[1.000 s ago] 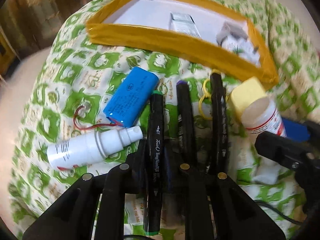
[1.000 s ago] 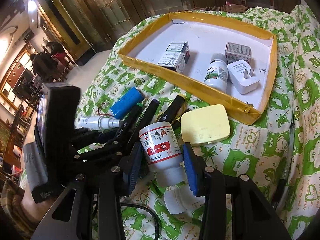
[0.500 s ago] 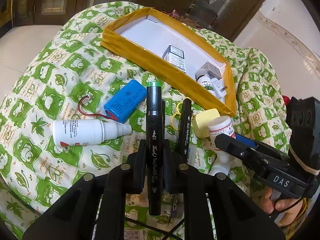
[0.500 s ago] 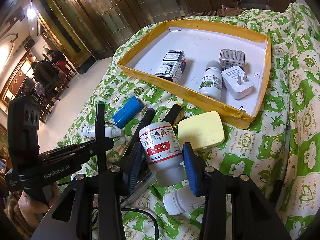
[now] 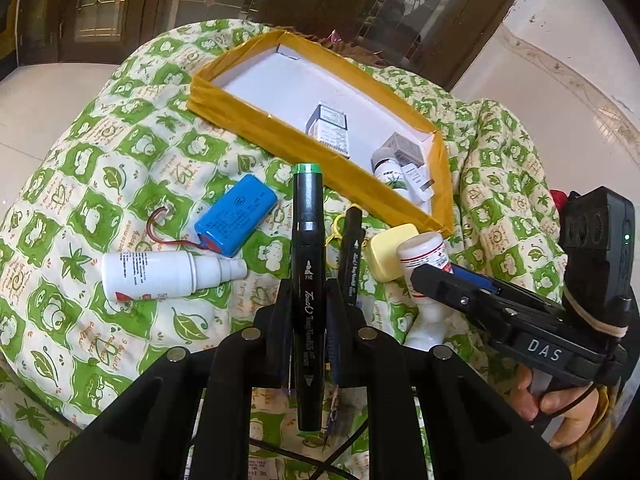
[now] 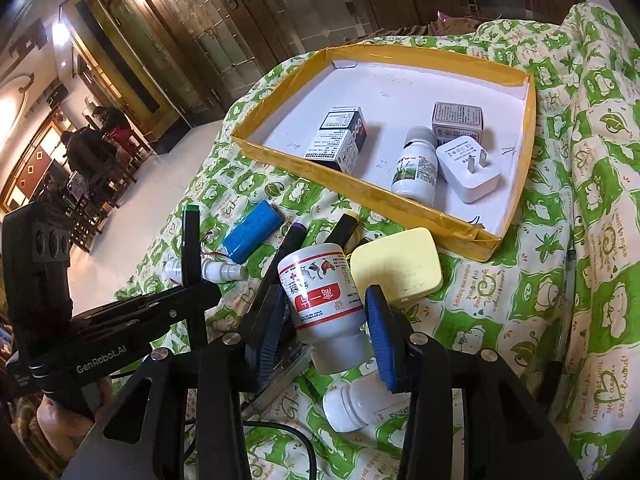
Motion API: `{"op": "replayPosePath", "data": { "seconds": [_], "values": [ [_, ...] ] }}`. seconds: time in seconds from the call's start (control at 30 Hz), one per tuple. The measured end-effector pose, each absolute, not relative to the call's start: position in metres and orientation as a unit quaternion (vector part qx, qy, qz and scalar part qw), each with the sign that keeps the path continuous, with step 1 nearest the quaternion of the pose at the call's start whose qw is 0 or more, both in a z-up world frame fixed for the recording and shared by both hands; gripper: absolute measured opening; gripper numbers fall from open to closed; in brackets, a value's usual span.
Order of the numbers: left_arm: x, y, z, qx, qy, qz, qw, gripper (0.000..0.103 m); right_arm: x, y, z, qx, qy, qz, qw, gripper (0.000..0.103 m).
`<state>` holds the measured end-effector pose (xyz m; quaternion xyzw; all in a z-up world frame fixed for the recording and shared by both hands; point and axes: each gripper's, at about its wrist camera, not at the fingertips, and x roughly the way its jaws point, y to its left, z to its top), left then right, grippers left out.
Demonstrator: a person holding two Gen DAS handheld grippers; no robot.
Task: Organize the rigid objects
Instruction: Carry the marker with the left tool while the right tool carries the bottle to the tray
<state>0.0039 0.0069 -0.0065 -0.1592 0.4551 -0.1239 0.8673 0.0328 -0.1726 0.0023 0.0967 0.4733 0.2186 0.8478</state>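
Green-and-cream patterned cloth (image 5: 120,184) covered the surface under everything; whether a bench or a bed lay beneath could not be told.

Left hand-held gripper (image 5: 307,308): pressed tight on a black marker with a green cap (image 5: 306,264), pinched at mid-barrel and held clear of the cloth, cap end pointing away toward the tray.

Right hand-held gripper (image 6: 326,320): partly spread, blue pads against either side of a white bottle with a red-banded label (image 6: 322,300). Bottle held tilted, base toward the camera.

Yellow-taped tray (image 6: 360,188) with a white floor sat at the far side. Inside it: a dark-and-white carton (image 6: 340,138), a grey carton (image 6: 458,118), a small white bottle with a green label (image 6: 416,166) and a white plug adapter (image 6: 466,168), the last three bunched together near the right wall.

Loose on the cloth, just outside the tray's near wall: a blue battery pack (image 5: 236,220) with red leads, a white spray bottle (image 5: 168,274) lying on its side beside it, a second black marker (image 5: 352,252), and a pale yellow case (image 6: 396,266) touching or nearly touching the held bottle. Another white bottle (image 6: 360,404) lay on the cloth below the right gripper.

A person's fingers (image 5: 560,404) showed on the right gripper's handle.
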Motion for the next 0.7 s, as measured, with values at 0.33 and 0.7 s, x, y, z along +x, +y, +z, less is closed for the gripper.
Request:
{"op": "replayPosePath", "data": {
  "seconds": [0.33, 0.7],
  "values": [
    [0.002, 0.008, 0.004, -0.17, 0.439, -0.131, 0.872, 0.012, 0.032, -0.175, 0.005, 0.101, 0.466, 0.214, 0.852, 0.037],
    [0.001, 0.009, 0.012, -0.177, 0.428, -0.136, 0.876, 0.012, 0.034, -0.177, 0.006, 0.107, 0.464, 0.21, 0.854, 0.037]
  ]
}}
